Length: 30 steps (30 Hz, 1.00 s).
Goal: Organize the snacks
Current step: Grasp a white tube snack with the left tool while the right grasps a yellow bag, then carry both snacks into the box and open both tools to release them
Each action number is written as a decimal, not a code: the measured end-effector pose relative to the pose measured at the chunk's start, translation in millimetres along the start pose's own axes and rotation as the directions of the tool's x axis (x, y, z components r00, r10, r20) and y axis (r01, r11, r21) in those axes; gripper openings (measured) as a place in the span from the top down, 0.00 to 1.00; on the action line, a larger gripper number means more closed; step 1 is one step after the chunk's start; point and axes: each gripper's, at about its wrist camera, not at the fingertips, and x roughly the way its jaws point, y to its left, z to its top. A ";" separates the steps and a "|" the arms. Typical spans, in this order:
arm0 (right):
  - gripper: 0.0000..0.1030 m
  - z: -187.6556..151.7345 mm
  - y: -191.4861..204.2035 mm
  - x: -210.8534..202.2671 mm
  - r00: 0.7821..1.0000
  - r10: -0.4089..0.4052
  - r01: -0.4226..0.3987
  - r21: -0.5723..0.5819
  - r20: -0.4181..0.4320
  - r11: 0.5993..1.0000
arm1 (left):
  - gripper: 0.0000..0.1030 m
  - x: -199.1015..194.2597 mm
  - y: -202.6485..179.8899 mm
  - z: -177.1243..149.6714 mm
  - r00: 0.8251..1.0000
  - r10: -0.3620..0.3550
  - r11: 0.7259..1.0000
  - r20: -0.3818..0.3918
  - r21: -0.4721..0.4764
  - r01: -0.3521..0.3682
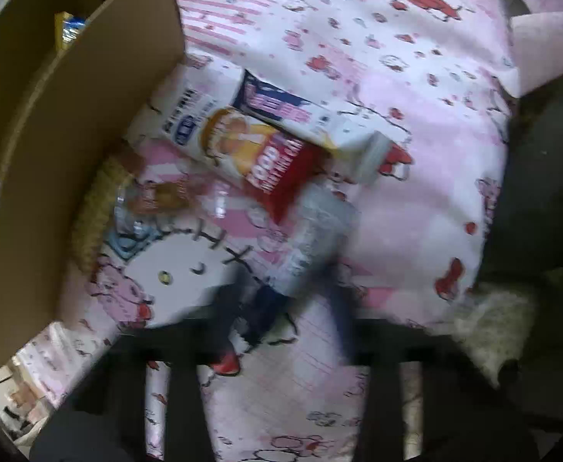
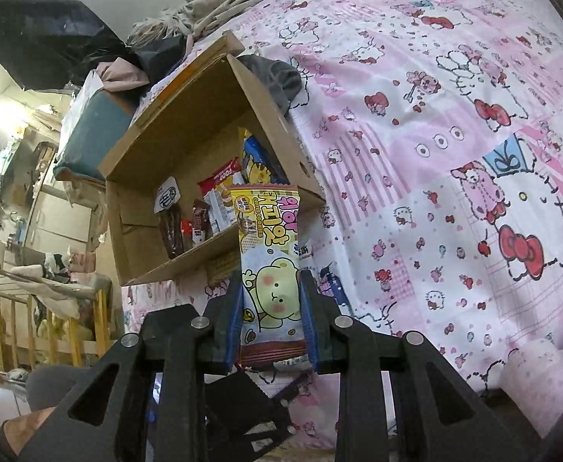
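Note:
In the left wrist view my left gripper [image 1: 285,292] points down at the pink bedspread, its fingers smeared by motion. They sit on either side of the silver end of a snack packet [image 1: 316,231] and look closed on it. Just above lie a red and yellow snack bag [image 1: 266,158] and a white and blue packet [image 1: 335,127]. In the right wrist view my right gripper [image 2: 270,308] is shut on a yellow wafer packet with a bear [image 2: 270,238], held upright in front of the open cardboard box [image 2: 212,146]. Several snacks [image 2: 212,208] stand inside the box.
The same cardboard box [image 1: 69,115] fills the left of the left wrist view, with a tan woven thing [image 1: 89,223] and a clear packet of brown pieces [image 1: 154,196] beside it. The bedspread [image 2: 435,154] stretches to the right. Clothes and furniture [image 2: 69,96] crowd the left.

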 end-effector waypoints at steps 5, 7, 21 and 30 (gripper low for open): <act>0.72 -1.0 5.7 2.6 1.000 -0.002 0.002 -0.025 -0.010 1.000 | 0.87 -8.9 14.3 -18.0 1.000 0.014 0.997 -0.001 -0.074 -0.014; 0.72 -2.0 9.1 4.4 1.000 -0.003 0.002 -0.038 -0.017 0.999 | 0.87 -13.2 24.9 -25.5 1.000 -0.008 0.993 -0.001 -0.121 0.008; 0.72 -15.0 38.0 21.9 0.997 0.013 -0.022 -0.112 -0.080 0.993 | 0.87 -83.3 124.9 -91.6 0.987 0.111 0.816 0.118 -0.578 -0.023; 0.72 -10.5 45.3 0.7 0.998 0.060 -0.057 -0.137 0.019 0.989 | 0.87 -158.3 165.4 -138.8 0.920 0.263 0.710 0.290 -0.704 0.019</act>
